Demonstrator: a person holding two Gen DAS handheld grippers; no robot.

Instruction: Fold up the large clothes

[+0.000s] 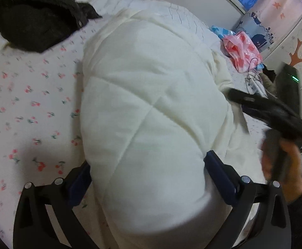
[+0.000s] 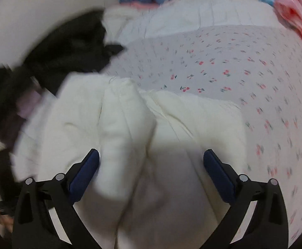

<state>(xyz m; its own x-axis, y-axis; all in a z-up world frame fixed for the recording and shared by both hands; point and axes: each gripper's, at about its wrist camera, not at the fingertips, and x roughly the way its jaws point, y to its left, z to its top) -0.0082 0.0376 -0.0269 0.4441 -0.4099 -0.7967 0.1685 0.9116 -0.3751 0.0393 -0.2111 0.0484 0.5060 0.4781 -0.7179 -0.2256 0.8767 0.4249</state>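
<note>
Your left wrist cam is giving you what the right one isn't: your right hand (image 1: 281,161) wrapped round the handle of the right gripper (image 1: 254,101), which is hovering just off the right edge of the puffy cream-white quilted jacket (image 1: 151,103). It's also showing a tangle of thin wire hangers (image 1: 254,78) and a wall w/ an orange tree sticker (image 1: 298,56) beyond. The right cam alone is showing the jacket's bunched, folded end (image 2: 126,124) standing up in a ridge btwn that gripper's fingers.

The jacket is lying in the middle of the white bedsheet printed w/ small red cherries (image 1: 26,103), near the black fuzzy garment (image 1: 36,14) heaped at the far left; a pink-and-white plastic bag (image 1: 242,49) is sitting far right.

Your left gripper (image 1: 146,166) is reaching in low w/ blue-padded fingers (image 1: 219,172) spread wide, straddling the jacket's near bulge, which is filling the gap. Your right gripper, in its own cam, is also standing spread apart over the fabric, pinching nothing.

Right cam is heavily motion-blurred, esp. at the left edge; can't tell whether its pads are touching the cloth. The left gripper's left finger (image 1: 80,178) is partly hidden by the jacket
</note>
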